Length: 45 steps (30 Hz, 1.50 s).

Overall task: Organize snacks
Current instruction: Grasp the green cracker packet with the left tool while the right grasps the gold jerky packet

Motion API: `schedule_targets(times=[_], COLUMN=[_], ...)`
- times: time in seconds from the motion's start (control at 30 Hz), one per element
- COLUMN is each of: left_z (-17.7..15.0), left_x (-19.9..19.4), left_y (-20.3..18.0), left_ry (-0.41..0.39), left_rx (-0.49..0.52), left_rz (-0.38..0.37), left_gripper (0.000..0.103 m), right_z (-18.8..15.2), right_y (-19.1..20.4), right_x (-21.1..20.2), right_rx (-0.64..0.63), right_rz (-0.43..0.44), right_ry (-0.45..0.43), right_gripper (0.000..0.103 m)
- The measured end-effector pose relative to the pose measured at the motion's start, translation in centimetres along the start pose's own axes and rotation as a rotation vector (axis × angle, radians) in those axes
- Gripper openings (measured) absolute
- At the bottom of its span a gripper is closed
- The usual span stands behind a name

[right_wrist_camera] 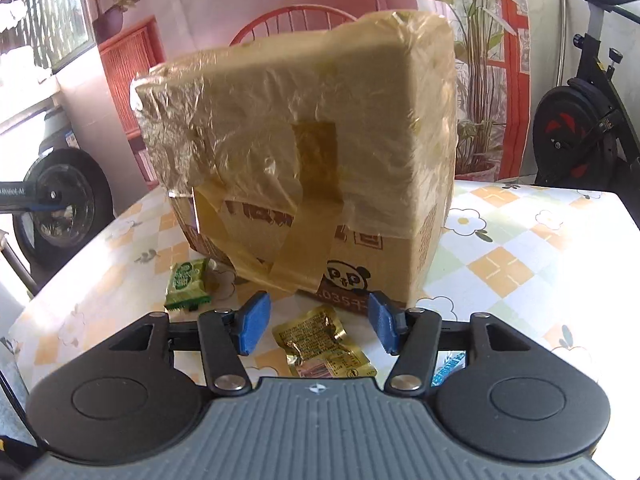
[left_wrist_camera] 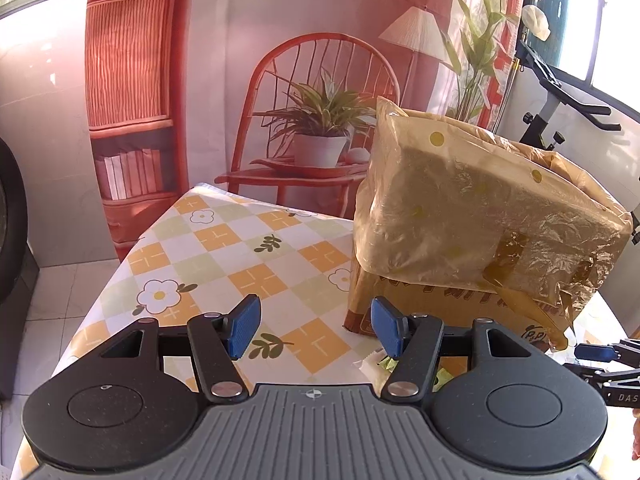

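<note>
Nearest the right gripper [right_wrist_camera: 316, 326], a gold snack packet [right_wrist_camera: 324, 346] lay flat on the checked tablecloth [right_wrist_camera: 512, 256], just in front of the cardboard box [right_wrist_camera: 304, 184] and between the blue pads, though neither pad touched it; the jaws stood wide apart and held nothing. To the left of that packet, also in front of the box and close to its lower corner, sat a green snack packet [right_wrist_camera: 187, 285]. A scrap of blue wrapper [right_wrist_camera: 450, 364] showed under the gripper's right linkage, too hidden to identify.

Over the box a yellowish plastic bag [right_wrist_camera: 280, 120] was draped, its handles hanging down the front face above a printed panda.

The left gripper [left_wrist_camera: 316, 328] was likewise spread open and empty, hovering over the tablecloth [left_wrist_camera: 224, 248] beside the box [left_wrist_camera: 424, 304], with pale green wrappers [left_wrist_camera: 386, 362] half hidden behind its right finger.
</note>
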State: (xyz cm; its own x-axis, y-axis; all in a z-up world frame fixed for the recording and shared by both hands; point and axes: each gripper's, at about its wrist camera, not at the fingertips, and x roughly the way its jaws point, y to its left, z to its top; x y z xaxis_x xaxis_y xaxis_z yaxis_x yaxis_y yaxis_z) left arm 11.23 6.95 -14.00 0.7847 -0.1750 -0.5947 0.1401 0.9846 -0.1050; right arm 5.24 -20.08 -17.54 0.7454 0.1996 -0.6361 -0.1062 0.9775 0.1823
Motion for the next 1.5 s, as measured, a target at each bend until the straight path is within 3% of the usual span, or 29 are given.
schedule_targets(times=[0.23,0.3,0.5,0.6,0.67,0.8,1.03,1.27,1.5], left_z=[-0.7,-0.9,-2.0,-2.8,-3.2,-3.8,-4.3,-4.6,-4.7], left_x=[0.8,1.2,3.4,4.4,5.1,5.8,7.4,9.2,11.3], left_y=[-1.0,-1.5,-2.8,-3.4,-3.9,-4.6,-6.3,-8.7,-10.1], left_ry=[0.013,0.020,0.070,0.101,0.120,0.145,0.171,0.180,0.199], left_rx=[-0.023,-0.018,-0.035,-0.041,-0.040,-0.021,0.009,0.012,-0.043], left_rz=[-0.015,-0.021,-0.069,-0.082,-0.090,-0.096,-0.091,-0.071,0.030], left_gripper=[0.064,0.064,0.064,0.064,0.064,0.065,0.066,0.066,0.066], right_z=[-1.8,-1.9,-2.4,-2.9,-3.3,-4.0,-5.5,-5.8,-6.0], right_y=[0.3,0.2,-0.4,-0.2,0.2,0.9,1.0,1.9,2.1], right_x=[5.1,6.0,7.7,7.6,7.6,6.8,5.9,5.3,5.2], right_rx=[-0.152,-0.187,-0.198,-0.207,-0.209,-0.197,-0.068,-0.061,-0.071], right_rz=[0.019,0.019,0.037,0.032,0.028,0.028,0.005,0.002,0.000], right_ry=[0.098,0.117,0.162,0.139,0.130,0.100,0.016,-0.006,-0.015], right_gripper=[0.068,0.079,0.079,0.080,0.076,0.058,0.052,0.052,0.053])
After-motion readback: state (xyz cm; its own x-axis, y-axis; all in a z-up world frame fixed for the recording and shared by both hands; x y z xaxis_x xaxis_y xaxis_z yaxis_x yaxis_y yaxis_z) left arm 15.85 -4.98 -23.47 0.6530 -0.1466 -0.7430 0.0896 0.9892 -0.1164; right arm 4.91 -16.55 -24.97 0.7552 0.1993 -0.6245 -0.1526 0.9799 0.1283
